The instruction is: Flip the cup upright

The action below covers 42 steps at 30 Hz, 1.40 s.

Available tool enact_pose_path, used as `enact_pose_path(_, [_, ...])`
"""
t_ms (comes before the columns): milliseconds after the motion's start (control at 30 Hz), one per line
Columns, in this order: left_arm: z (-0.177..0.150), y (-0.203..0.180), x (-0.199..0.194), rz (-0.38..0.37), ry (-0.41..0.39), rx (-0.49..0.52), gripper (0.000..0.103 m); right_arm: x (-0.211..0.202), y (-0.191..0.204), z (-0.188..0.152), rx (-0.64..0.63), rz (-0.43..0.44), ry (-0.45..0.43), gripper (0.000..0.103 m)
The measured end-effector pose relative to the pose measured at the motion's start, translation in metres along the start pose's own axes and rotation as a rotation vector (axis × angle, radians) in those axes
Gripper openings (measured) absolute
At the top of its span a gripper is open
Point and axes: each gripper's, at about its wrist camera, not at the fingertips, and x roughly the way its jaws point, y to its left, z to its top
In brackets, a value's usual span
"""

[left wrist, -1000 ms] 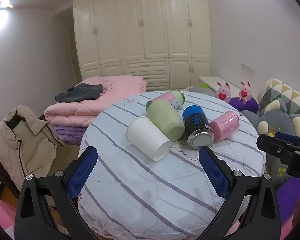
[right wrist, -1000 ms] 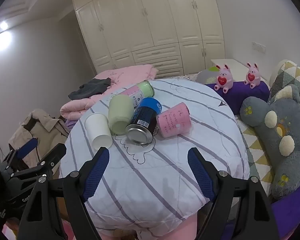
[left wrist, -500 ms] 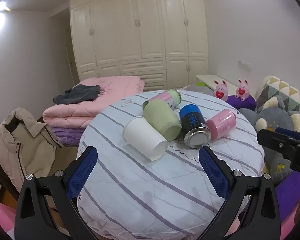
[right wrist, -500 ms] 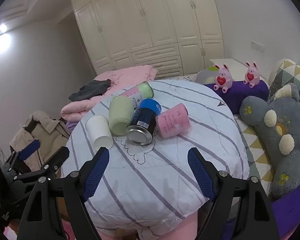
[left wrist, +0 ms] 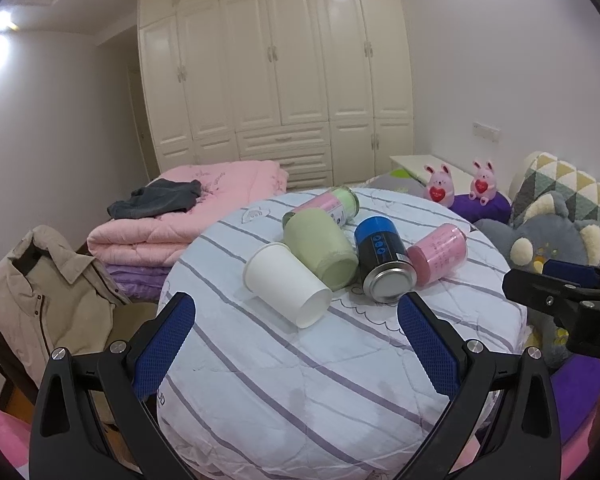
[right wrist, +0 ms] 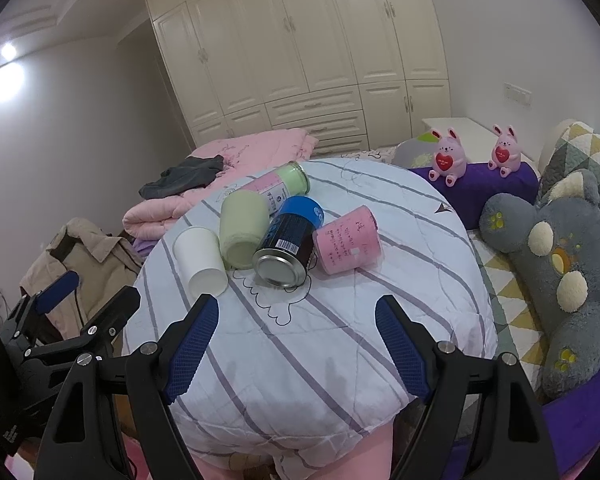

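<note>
The left gripper (left wrist: 296, 316) is hovering with its jaws spread wide and grasping nothing, its blue pads (left wrist: 164, 344) framing the lower part of the left wrist view. The right gripper (right wrist: 296, 320) is likewise hanging released and empty, low in the right wrist view.

All the cups are lying on their sides in a cluster on the round table (left wrist: 300, 392), which is wearing a white cloth with purple stripes. In the left wrist view the white cup (left wrist: 284, 284) is lying centre frame, mouth facing the camera, touching the green cup (left wrist: 320, 248) just to its upper right. Right of that the blue and black can (left wrist: 382, 260) is showing its metal end, and the pink cup (left wrist: 438, 252) is lying against it further right. A pink and green bottle (left wrist: 336, 204) is resting behind the green cup.

At upper left of the table a folded pink quilt (left wrist: 188, 216) is carrying a dark garment (left wrist: 156, 200). A beige jacket (left wrist: 40, 292) is sitting at the left edge, and a grey plush toy (right wrist: 556, 260) is lying at the right.
</note>
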Motion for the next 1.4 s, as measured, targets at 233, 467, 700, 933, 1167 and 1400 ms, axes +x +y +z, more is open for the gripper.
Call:
enact_pose_path(233, [0.000,0.000,-0.002,0.009,-0.013,-0.004,0.102,-0.004,0.002,0.000,-0.003,0.009,-0.016,0.082])
enact_pose_path(467, [0.001,0.001,-0.003,0.009,-0.019,-0.003,0.102,-0.005,0.001,0.002,0.000,-0.004,-0.017,0.082])
enact_pose_path(700, [0.001,0.001,-0.004,0.007,-0.022,-0.008,0.102,-0.007,0.004,0.002,-0.008,-0.002,-0.017,0.082])
enact_pose_path(933, [-0.001,0.005,-0.006,0.012,-0.022,-0.023,0.102,-0.005,0.007,0.000,-0.009,-0.003,-0.008,0.082])
enact_pose_path(1167, [-0.002,0.007,-0.002,0.019,-0.014,-0.024,0.102,-0.002,0.005,0.000,0.004,-0.008,0.003,0.082])
enact_pose_path(1400, [0.001,0.007,0.012,0.011,0.032,-0.011,0.102,0.008,0.006,0.003,0.007,-0.006,0.033,0.082])
